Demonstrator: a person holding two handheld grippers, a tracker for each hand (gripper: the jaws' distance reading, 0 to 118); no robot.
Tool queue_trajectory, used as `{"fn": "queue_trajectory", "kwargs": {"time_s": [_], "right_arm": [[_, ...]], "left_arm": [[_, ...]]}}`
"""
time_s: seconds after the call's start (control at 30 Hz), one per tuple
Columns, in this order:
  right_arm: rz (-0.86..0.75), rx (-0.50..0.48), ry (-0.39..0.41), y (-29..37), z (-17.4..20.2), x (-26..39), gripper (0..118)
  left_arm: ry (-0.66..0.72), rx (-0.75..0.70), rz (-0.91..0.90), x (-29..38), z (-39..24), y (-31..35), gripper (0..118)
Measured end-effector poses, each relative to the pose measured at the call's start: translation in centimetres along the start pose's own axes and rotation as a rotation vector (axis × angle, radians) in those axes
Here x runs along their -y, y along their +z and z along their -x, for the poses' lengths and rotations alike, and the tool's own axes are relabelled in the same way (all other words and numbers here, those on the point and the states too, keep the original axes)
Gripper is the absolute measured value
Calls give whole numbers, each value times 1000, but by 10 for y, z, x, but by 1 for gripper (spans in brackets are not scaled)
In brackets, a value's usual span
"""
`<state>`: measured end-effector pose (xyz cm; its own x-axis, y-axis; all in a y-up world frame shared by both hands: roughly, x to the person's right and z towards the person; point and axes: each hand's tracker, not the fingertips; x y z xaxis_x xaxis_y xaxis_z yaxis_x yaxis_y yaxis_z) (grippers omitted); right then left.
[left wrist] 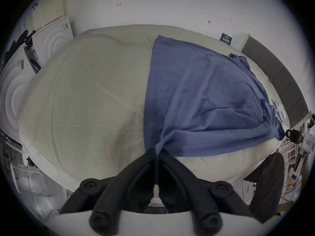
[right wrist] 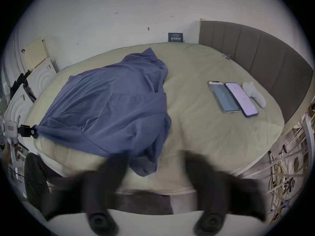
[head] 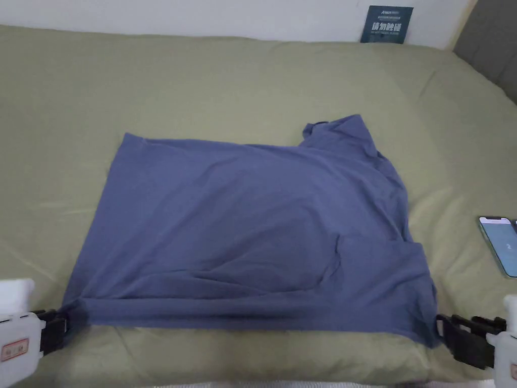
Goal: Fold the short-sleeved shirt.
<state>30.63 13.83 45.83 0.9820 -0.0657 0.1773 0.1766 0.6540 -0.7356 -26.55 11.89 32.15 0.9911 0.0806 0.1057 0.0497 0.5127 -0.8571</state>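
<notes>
blue short-sleeved shirt lies spread on the olive-green bed, folded in half lengthwise, hem at the left, collar and sleeve at the right. near edge runs along the near side of the mattress.

left gripper: jaws pressed together, pinching the near-left hem corner; fabric bunches into the tips, corner drawn taut toward the near-left.

right gripper: jaws spread wide and motion-blurred in its own view, with the near-right sleeve corner lying slack between them, touching neither clearly. in the head view it sits just beside that corner at the bed's near edge.

two phones and a white controller rest well right of the shirt.
</notes>
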Motion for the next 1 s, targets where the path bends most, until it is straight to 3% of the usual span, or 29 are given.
{"fn": "queue_trajectory", "kwargs": {"time_s": [0.03,0.07,0.17,0.2,0.23,0.27,0.37,0.6,0.8,1.0], "right_arm": [[61,-37,-1,-7,0,0,96],[66,-57,3,-12,2,0,107],[94,-12,51,-26,8,4,89],[95,-7,58,-30,8,5,71],[89,-5,53,-28,8,6,40],[86,-4,49,-29,6,5,1],[78,-36,0,-21,2,-5,2],[-47,-17,36,-20,-9,-77,2],[-92,-11,68,-64,-1,-159,2],[-23,3,80,-137,-5,-212,2]], "left_arm": [[0,0,-1,2,4,-2,4],[1,0,-1,2,2,-1,4],[6,-3,1,2,2,-1,4],[10,-4,0,2,2,-2,4],[14,-4,2,1,1,-1,4],[15,-3,3,0,0,-1,4],[8,0,1,-7,5,3,4],[-5,27,-58,-62,9,10,4],[-19,31,-90,-147,5,-18,4],[-24,28,-51,-207,-3,-76,4]]}}
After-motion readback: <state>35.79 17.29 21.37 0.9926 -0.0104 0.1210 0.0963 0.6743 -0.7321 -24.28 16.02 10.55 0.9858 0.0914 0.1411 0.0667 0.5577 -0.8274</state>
